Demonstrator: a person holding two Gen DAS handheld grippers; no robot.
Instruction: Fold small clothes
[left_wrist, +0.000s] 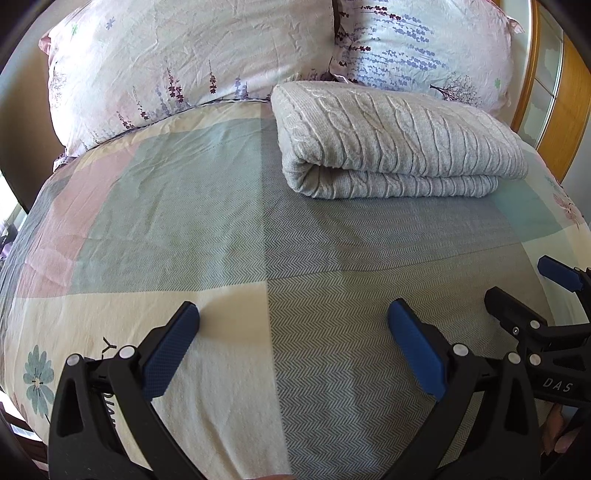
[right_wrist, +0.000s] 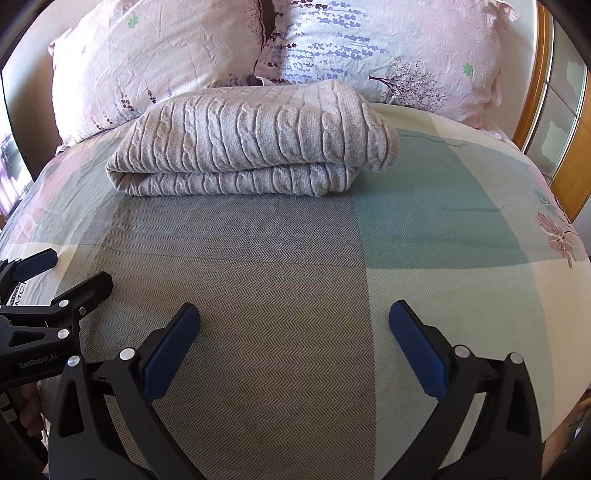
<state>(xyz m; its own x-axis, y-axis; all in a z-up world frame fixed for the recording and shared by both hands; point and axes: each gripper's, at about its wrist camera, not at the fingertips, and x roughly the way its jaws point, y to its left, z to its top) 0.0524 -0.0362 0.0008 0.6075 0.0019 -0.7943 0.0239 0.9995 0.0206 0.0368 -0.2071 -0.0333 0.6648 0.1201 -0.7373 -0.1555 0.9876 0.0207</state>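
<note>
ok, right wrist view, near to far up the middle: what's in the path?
right gripper open over the patchwork bedsheet → folded cable-knit sweater → floral pillows at the head of the bed.

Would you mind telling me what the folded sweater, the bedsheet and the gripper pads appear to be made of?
The sweater looks like soft grey cable-knit yarn, possibly chenille or wool: raised braids and ribs show. The bedsheet seems thin woven cotton, matte, with a printed herringbone pattern and fine creases. The pads on the left gripper look like blue textured rubber or plastic with a dotted grain.
</note>
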